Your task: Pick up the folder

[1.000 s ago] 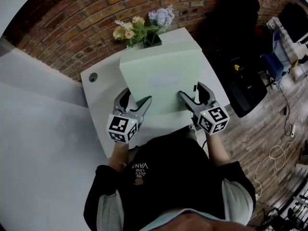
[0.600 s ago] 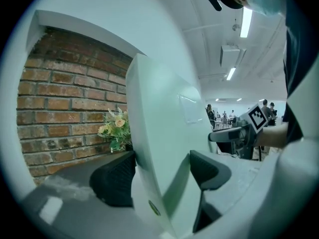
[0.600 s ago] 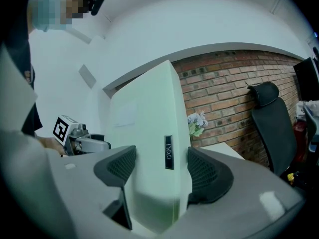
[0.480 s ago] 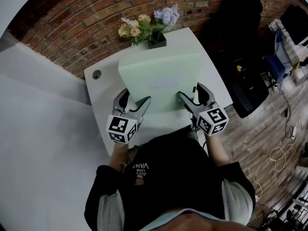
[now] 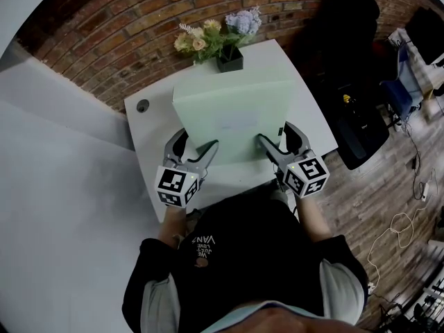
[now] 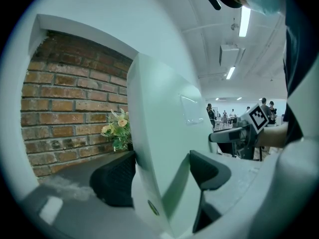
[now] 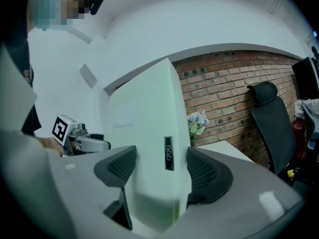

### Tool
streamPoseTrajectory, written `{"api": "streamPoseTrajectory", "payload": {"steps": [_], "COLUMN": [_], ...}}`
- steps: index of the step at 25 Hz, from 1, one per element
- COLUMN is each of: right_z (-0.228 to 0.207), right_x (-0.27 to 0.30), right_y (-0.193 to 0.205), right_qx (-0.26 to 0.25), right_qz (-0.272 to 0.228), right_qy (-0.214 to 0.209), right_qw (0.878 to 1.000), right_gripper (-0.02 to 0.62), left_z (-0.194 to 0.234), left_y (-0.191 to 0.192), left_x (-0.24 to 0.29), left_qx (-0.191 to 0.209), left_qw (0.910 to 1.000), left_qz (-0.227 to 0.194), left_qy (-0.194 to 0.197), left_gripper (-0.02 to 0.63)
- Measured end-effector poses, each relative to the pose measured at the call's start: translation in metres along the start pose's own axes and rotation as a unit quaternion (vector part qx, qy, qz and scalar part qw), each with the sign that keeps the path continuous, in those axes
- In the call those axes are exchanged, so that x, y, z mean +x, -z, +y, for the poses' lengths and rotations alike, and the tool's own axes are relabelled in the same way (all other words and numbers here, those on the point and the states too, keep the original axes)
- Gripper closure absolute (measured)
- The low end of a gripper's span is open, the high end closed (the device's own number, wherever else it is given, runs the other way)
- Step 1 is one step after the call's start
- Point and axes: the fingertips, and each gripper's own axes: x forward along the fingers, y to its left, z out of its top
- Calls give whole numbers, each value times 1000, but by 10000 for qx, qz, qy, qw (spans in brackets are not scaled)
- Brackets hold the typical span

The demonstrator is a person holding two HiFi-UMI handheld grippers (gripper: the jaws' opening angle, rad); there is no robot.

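- White table (image 5: 309, 116), rectangular; its far edge lies close to a brick wall (image 5: 104, 54); it sits askew in the head view, the far right corner uppermost
- Black pot (image 5: 229, 61) at the far edge, near the right corner, standing upright; it holds flowers (image 5: 214, 35), pale yellow, cream and lilac, with green leaves
- Round dark grommet (image 5: 143, 105) set in the top near the far left corner, well apart from the pot
- Pale green folder (image 5: 232, 120) over the middle; whether it touches the top cannot be told
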Motion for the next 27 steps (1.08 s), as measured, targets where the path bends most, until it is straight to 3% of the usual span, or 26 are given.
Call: {"api": "streamPoseTrajectory", "payload": {"steps": [27], "right_z": [7], "right_x": [-6], "right_y": [2], "right_qx": [-61], "right_qz": [11], "right_qy": [93], "right_qw": [9999], "right_gripper": [284], "left_z": [-2], "left_y": [0], "left_x": [-6], "left_qx": [-23], "left_qw": [10000], "left_qz": [-46], "left_qy": [59], "left_gripper": [261]}}
